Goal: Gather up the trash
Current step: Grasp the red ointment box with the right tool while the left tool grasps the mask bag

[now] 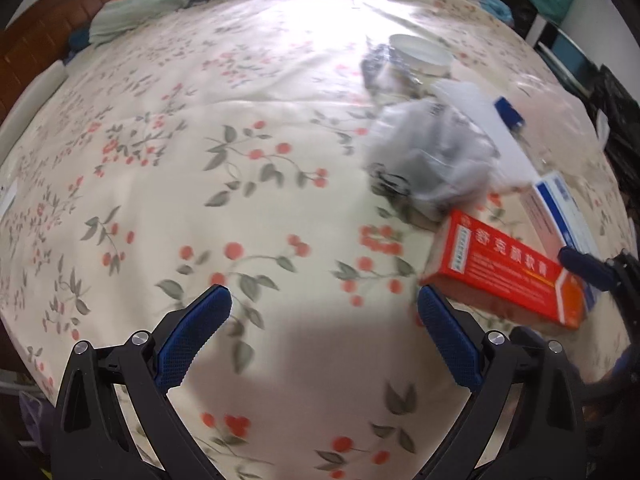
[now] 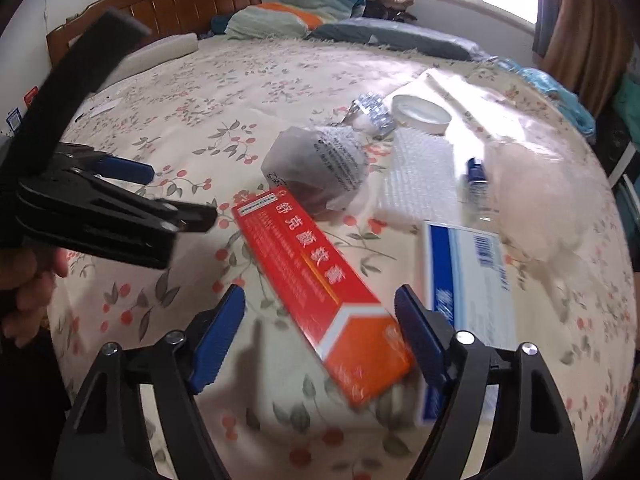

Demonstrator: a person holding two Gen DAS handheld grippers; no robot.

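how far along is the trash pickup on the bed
Nothing looks collected yet. Both tools are open and empty: the right tool straddles the red box, the left tool holds nothing. The blue-and-white box, crumpled bag and white lid remain on the bed.

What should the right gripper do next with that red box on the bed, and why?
Probably ease the right gripper forward a little and close. Its jaws are open and already straddle the near end of the red box, which lies flat on the bed; the left gripper is open over bare sheet.
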